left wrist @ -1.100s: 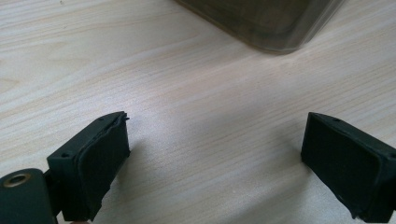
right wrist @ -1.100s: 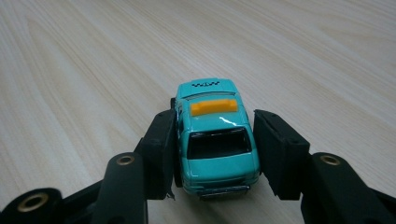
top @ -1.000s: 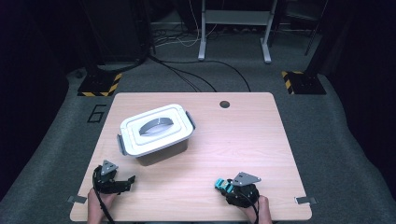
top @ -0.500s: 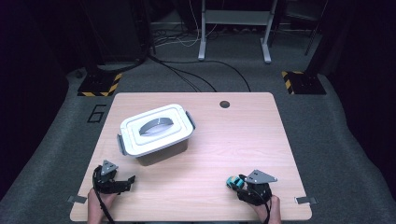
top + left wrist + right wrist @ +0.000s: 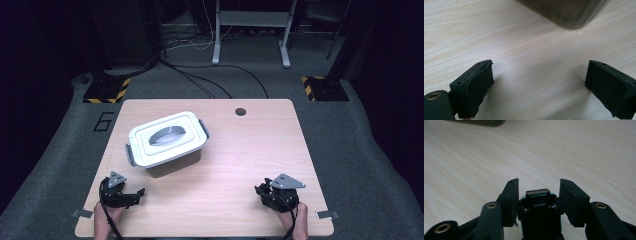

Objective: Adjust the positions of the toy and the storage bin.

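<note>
Grippers low on the table, lidded box waiting between and beyond.
Left gripper [image 5: 131, 196] rests gaping and empty just before the handled storage box [image 5: 167, 142]; right gripper [image 5: 272, 192], pinching a small teal-and-black toy car [image 5: 539, 206], has drifted rightward, likely carrying it clear.

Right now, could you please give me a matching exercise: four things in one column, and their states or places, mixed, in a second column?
1. left gripper
2. right gripper
3. white-lidded box
4. dark round hole

a. shut on a teal and black object
b. near the far edge of the table
c. jaws wide apart, nothing between them
d. lid on, standing on the left half

Pairs: 1-c, 2-a, 3-d, 4-b
</note>
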`<state>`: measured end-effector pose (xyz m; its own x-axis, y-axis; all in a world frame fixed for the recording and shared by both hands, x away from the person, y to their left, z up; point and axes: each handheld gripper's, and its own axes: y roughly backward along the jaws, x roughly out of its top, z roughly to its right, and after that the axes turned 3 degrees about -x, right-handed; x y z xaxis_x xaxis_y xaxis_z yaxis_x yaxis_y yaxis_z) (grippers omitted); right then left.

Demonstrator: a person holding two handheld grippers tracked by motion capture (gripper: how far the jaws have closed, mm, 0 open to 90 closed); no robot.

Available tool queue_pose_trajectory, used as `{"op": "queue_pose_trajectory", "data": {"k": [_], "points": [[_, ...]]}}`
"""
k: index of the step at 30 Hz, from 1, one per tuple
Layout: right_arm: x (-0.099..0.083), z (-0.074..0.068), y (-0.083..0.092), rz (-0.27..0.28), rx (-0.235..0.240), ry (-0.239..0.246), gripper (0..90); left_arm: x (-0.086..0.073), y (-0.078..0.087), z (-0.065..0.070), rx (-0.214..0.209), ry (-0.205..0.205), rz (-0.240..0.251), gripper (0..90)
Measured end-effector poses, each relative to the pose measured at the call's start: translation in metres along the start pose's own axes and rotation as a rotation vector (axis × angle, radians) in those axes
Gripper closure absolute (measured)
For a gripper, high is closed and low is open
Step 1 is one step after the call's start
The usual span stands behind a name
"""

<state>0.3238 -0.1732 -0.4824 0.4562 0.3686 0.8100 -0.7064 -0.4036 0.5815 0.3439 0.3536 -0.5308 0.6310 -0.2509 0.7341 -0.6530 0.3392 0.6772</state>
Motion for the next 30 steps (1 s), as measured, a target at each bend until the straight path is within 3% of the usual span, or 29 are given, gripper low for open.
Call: {"op": "queue_pose_trajectory", "data": {"k": [9,23,30], "points": [[0.007,0.017,-0.002,0.004,-0.052,-0.021,50.3,0.000,0.000,0.000,0.000,-0.001,-0.001,7.4],[0.011,0.058,-0.024,-0.005,-0.148,-0.097,50.2,0.000,0.000,0.000,0.003,-0.003,-0.001,7.4],[0.016,0.067,-0.035,0.008,-0.172,-0.120,50.1,0.000,0.000,0.000,0.004,-0.003,-0.002,7.4]]}}
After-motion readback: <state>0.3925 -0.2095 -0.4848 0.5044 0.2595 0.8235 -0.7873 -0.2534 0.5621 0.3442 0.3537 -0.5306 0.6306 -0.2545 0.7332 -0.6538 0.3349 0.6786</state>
